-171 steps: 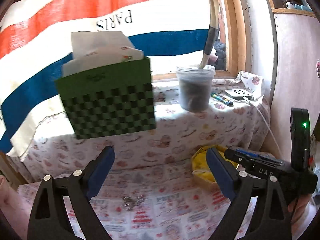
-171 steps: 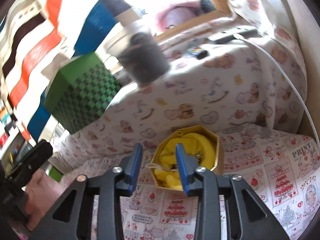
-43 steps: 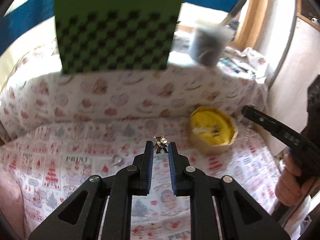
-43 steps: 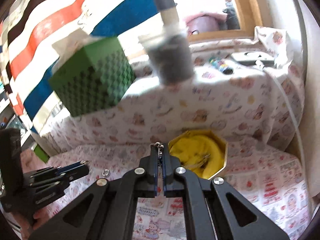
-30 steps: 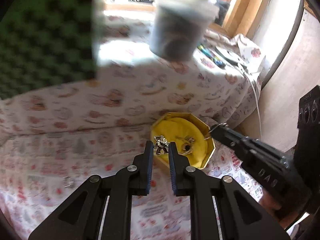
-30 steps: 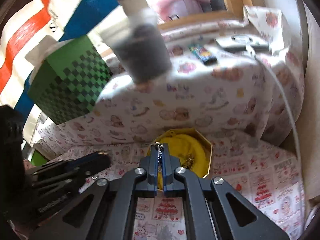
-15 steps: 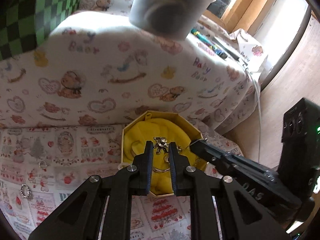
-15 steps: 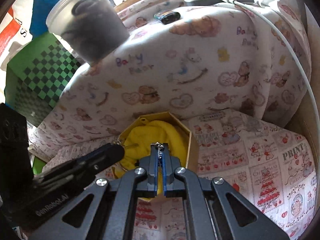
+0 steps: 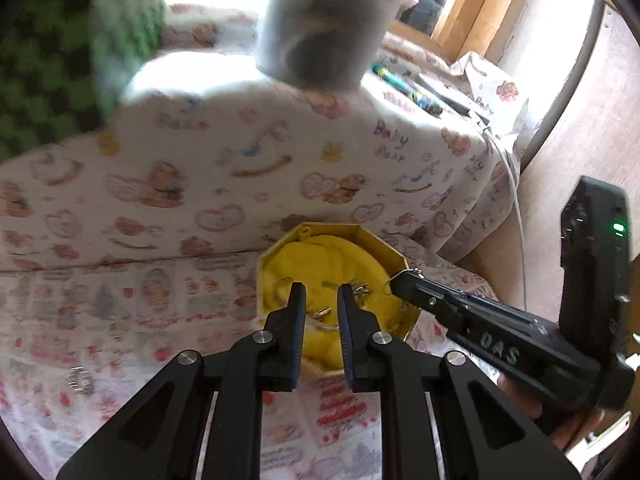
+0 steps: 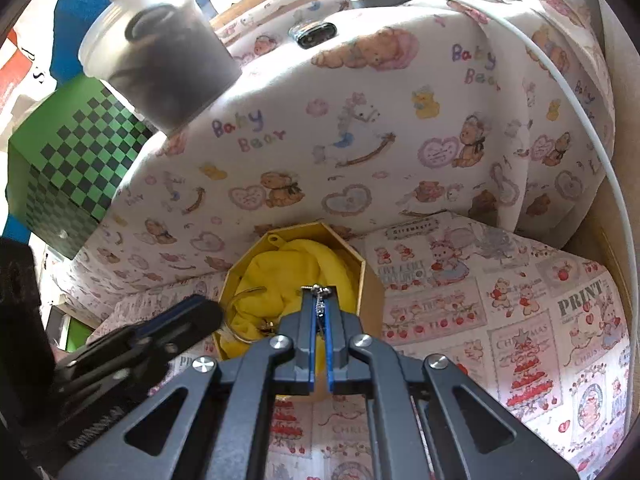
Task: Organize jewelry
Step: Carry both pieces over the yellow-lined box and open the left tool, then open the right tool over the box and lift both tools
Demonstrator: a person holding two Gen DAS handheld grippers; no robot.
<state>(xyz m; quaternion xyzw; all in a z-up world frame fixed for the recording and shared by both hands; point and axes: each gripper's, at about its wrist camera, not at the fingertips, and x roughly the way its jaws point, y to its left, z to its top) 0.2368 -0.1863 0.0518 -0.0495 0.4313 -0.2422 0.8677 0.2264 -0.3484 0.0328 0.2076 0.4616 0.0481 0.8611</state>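
A yellow octagonal box [image 9: 348,227] lined with yellow cloth sits on the printed cloth against a padded ledge, with several small silvery pieces inside. My left gripper [image 9: 321,293] hovers over it, jaws a narrow gap apart with nothing pinched at the tips. A silvery piece [image 9: 320,313] shows through the gap, down in the box. My right gripper [image 10: 319,291] is shut on a thin silver chain [image 10: 319,304] over the box [image 10: 370,280]. In the left wrist view it reaches in from the right [image 9: 402,278]. The left gripper [image 10: 200,312] enters the right wrist view at lower left.
A loose ring [image 9: 80,380] lies on the cloth at left. On the bear-print ledge [image 10: 360,140] behind the box stand a plastic cup [image 10: 160,68] and a green checkered box [image 10: 72,160]. A white cable [image 10: 580,120] runs down the right side by a wooden panel.
Both grippers came in over the yellow box and the right one sank toward it. The charm that stuck out of the left tips half a second ago no longer shows there.
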